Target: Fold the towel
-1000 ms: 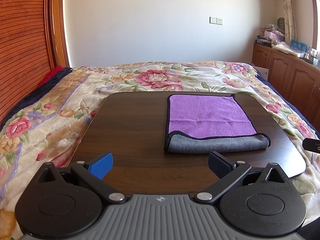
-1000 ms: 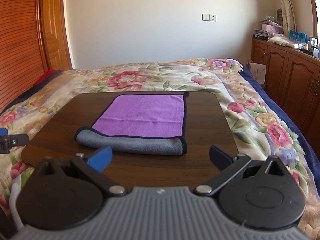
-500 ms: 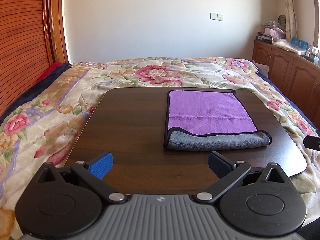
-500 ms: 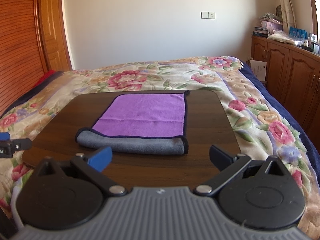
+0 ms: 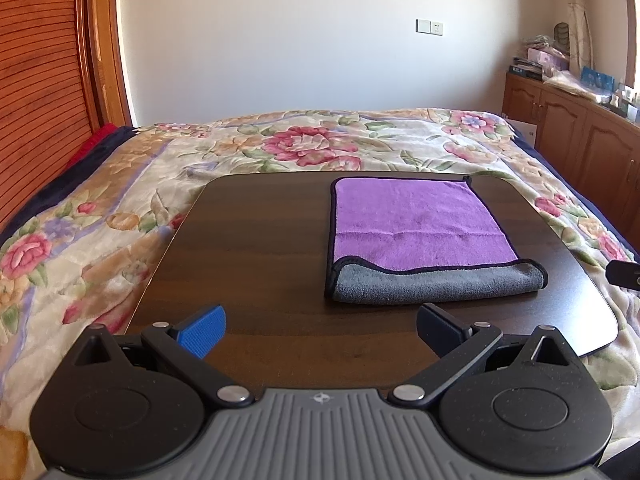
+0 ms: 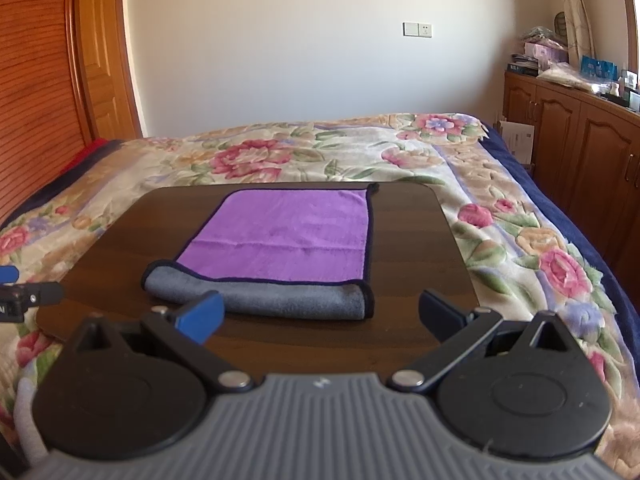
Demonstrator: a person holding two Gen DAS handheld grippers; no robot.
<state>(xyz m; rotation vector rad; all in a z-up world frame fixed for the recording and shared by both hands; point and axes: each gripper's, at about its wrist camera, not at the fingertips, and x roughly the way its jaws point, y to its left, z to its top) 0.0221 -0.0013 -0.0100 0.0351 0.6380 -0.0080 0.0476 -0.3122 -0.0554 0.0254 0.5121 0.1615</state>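
Note:
A towel (image 5: pixel 416 224), purple on top and grey underneath with a dark hem, lies folded on a dark wooden board (image 5: pixel 256 240); its grey folded edge faces me. It also shows in the right wrist view (image 6: pixel 284 236) on the board (image 6: pixel 412 240). My left gripper (image 5: pixel 320 332) is open and empty, over the board's near edge, left of the towel. My right gripper (image 6: pixel 316 316) is open and empty, just short of the towel's grey fold. The left gripper's tip shows at the left edge of the right wrist view (image 6: pixel 24 296).
The board rests on a bed with a floral blanket (image 5: pixel 120 208). A wooden headboard (image 5: pixel 36 92) stands on the left. Wooden cabinets (image 6: pixel 580 140) with clutter on top line the right wall.
Both grippers have tilted or risen a little, so the board and towel sit slightly lower in view. The towel has not moved. Both grippers stay open.

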